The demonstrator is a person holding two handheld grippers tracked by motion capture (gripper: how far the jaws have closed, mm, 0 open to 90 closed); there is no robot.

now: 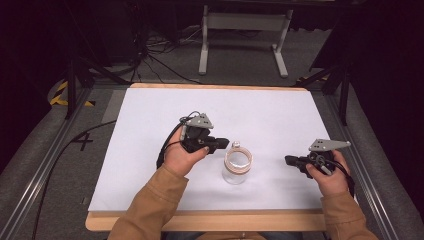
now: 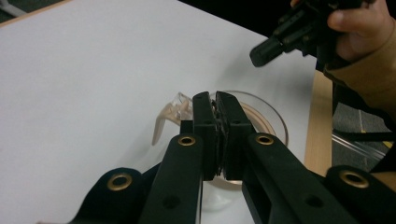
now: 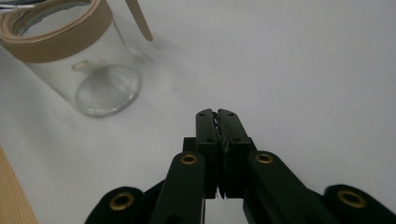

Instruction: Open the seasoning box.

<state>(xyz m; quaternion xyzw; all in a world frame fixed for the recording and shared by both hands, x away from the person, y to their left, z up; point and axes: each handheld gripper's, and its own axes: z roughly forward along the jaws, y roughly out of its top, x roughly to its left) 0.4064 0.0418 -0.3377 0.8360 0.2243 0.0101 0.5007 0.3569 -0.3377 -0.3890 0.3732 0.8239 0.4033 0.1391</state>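
With both jaws clenched empty, our left gripper (image 1: 223,143) just beside the jar (image 1: 237,166) mid-surface and our right gripper (image 1: 290,160) well apart from it, a nudge could topple the jar.

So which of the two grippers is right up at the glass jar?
The left gripper: its shut jaws reach the rim of the glass jar. The right gripper, also shut, sits apart from it, off to the side.
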